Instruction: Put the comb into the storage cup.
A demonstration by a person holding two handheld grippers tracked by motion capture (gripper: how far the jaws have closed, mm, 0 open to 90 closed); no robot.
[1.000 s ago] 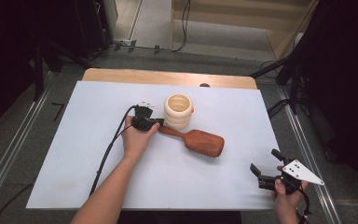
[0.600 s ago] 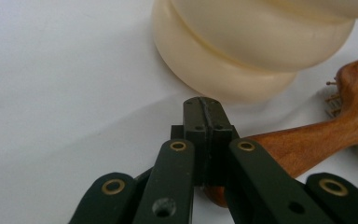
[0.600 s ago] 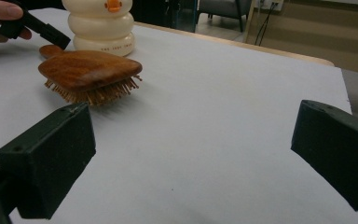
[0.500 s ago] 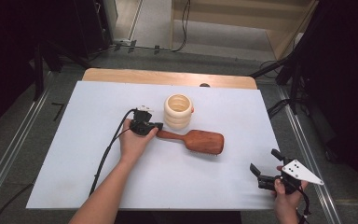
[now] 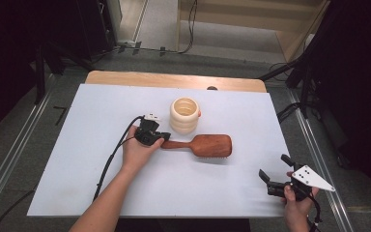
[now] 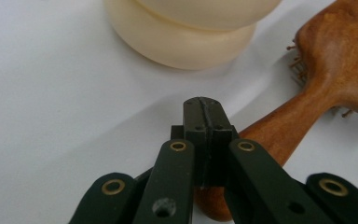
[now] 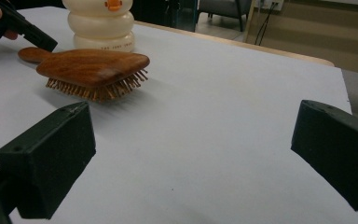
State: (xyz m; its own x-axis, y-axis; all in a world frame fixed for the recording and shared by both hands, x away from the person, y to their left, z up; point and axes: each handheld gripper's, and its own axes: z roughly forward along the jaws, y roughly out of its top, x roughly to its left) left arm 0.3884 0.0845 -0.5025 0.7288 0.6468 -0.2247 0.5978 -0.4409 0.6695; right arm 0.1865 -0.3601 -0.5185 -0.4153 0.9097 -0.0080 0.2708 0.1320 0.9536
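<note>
Two grippers are at work over one big white table [image 5: 77, 159], so we start with the table itself: a pale sheet across the whole top, a strip of bare wood showing along the far edge

Next in size, the hairbrush [image 5: 205, 145], reddish-brown wood, lying flat near the middle of the sheet with its bristles facing down and its handle pointing toward the person's left. From the right gripper view the hairbrush [image 7: 91, 67] rests on its bristles, head lifted a little off the sheet

Just behind it stands the cup [image 5: 184, 115], cream, ribbed in stacked rings, upright and open at the top, close beside the handle but whether they touch I cannot tell. The right gripper view catches an orange mark on the cup [image 7: 103, 25]

Now the left gripper [image 5: 160, 140], held in the left hand [image 5: 137, 152], sits right at the handle's end. In its own view the left gripper [image 6: 206, 109] has its jaws pressed together, pad on pad, with nothing caught in them; the handle runs beside and beneath the tips, and contact I cannot call

Over at the near right edge, the right gripper [image 5: 275, 171] has its jaws spread wide, well apart from the brush, with only white sheet ahead of it [image 7: 191, 163]
</note>
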